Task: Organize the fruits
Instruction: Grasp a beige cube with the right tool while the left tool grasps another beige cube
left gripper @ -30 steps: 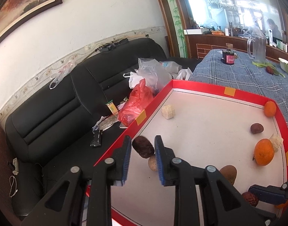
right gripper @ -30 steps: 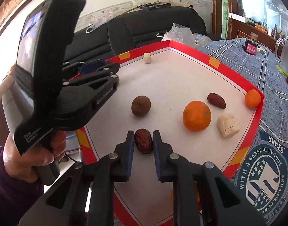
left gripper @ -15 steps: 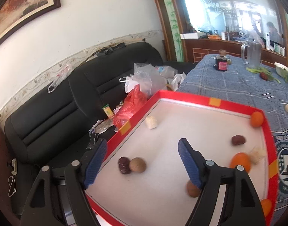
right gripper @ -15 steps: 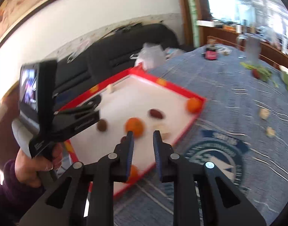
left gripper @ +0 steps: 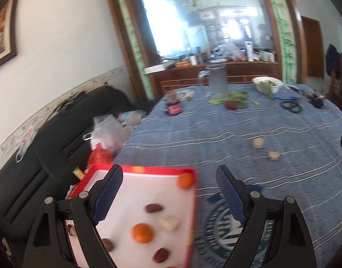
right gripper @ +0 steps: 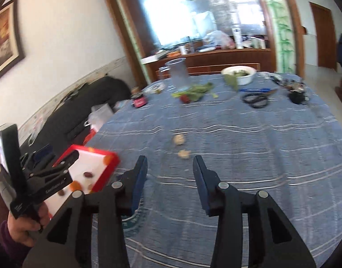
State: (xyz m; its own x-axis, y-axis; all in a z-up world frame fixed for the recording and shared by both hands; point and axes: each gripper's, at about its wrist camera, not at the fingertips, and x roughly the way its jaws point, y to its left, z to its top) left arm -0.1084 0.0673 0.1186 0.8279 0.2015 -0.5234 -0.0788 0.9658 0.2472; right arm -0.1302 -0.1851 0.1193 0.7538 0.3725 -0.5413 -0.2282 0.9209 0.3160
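Observation:
A red-rimmed white tray [left gripper: 194, 192] [right gripper: 108, 167] sits at the near left corner of the blue table. It holds a large orange [left gripper: 142, 233], a small orange [left gripper: 186, 180], several dark dates [left gripper: 153, 208] and a pale chunk [left gripper: 169, 223]. Two pale fruit pieces [left gripper: 258, 143] [right gripper: 179, 139] lie loose on the cloth beyond the tray. My left gripper [left gripper: 168, 193] hangs open above the tray's far edge, nothing between its fingers. My right gripper [right gripper: 170, 177] is open over bare cloth, short of the second loose piece [right gripper: 183, 153]. The left tool [right gripper: 36, 178] appears in the right wrist view, held by a hand [right gripper: 25, 230].
A glass jug [left gripper: 216, 81], a white bowl of greens [right gripper: 238, 74], loose green leaves [right gripper: 193, 91], a red fruit [left gripper: 231, 105], a small dark jar [left gripper: 174, 108] and black scissors [right gripper: 257, 99] stand at the table's far side. A black sofa [left gripper: 36, 156] with plastic bags lies left of the table.
Both grippers let go of their dates, opened, rose and swung right toward the open table. The right jaws stood narrow half a second ago and are now wide.

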